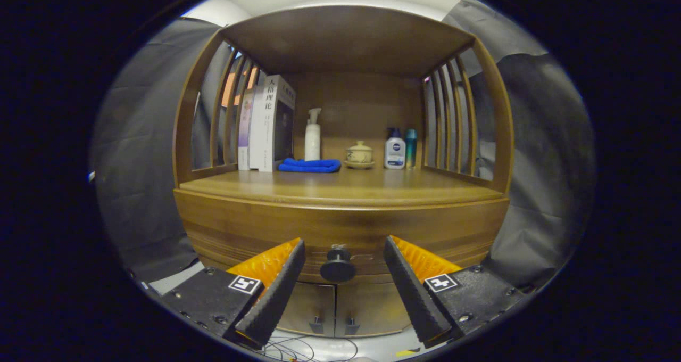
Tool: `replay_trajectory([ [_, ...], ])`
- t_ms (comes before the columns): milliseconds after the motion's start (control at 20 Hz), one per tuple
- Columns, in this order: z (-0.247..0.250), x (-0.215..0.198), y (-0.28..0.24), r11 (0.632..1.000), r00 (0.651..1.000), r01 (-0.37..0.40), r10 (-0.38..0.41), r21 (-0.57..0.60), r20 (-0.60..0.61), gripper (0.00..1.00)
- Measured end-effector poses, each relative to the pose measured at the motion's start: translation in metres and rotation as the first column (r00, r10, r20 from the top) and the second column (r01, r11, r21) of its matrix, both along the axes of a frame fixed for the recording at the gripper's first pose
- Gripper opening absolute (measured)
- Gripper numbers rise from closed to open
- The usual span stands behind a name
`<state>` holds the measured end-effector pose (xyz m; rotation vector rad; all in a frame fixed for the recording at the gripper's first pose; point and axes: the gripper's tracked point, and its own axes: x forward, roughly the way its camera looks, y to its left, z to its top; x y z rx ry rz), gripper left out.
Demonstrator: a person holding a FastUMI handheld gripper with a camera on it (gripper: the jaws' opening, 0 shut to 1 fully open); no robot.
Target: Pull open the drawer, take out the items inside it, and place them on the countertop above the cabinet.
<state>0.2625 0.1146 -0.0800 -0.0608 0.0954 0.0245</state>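
Drawer closed, contents hidden; knob between gripper jaws, jaws apart, not touching.

Gripper-mounted fisheye faces the cabinet front, level, close up

The drawer is closed, so whatever lies inside it is hidden. Part of the blue cloth hides the foot of the white pump bottle. The teal bottle stands partly behind the white bottle — its label cannot be made out. The books overlap; the rear spines are too dim to tell.
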Motion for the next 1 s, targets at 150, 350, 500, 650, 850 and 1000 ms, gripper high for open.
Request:
replay_trajectory([
  [150,-0.016,0.014,0.001,1.0,1.0,0.004,-0.004,-0.013,-0.029,0.9],
  [350,-0.033,0.022,-0.003,0.999,0.998,0.034,-0.036,-0.032,-0.047,0.71],
  [500,-0.038,0.024,0.0,0.999,0.997,0.031,-0.032,-0.016,-0.074,0.64],
  [650,-0.04,0.036,-0.002,0.999,0.997,0.031,-0.031,-0.008,-0.071,0.56],
  [850,-0.04,0.035,-0.001,0.999,0.997,0.032,-0.031,0.013,-0.077,0.47],
  [1000,-0.039,0.035,-0.002,0.999,0.996,0.033,-0.033,0.001,-0.081,0.44],
])
